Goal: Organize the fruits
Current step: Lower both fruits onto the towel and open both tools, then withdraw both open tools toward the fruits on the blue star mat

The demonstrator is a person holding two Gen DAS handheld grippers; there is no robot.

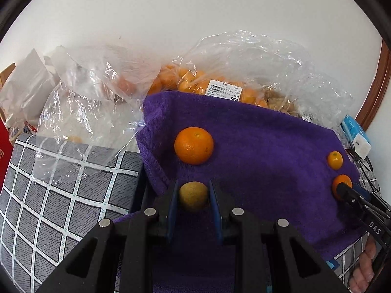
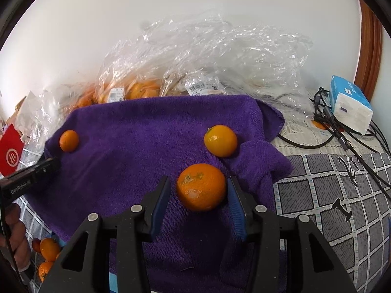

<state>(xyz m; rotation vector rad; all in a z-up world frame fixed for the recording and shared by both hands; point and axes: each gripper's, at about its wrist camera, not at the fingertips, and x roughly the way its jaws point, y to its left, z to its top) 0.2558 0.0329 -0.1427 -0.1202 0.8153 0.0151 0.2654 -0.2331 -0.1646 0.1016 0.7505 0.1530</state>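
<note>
2 hand-held grippers over the purple towel: left hand-held gripper clamps a small yellow-green fruit, right hand-held gripper stands wide around a large orange, fingers not touching, small orange just beyond.

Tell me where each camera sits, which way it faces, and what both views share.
Left wrist: rides the left gripper, facing the wall across the purple towel; its fingers flank a yellowish-green fruit.
Right wrist: rides the right gripper, facing the same wall; its fingers bracket, with gaps, an orange.
Shared: towel, bagged oranges, and each view catches the other gripper.
</note>
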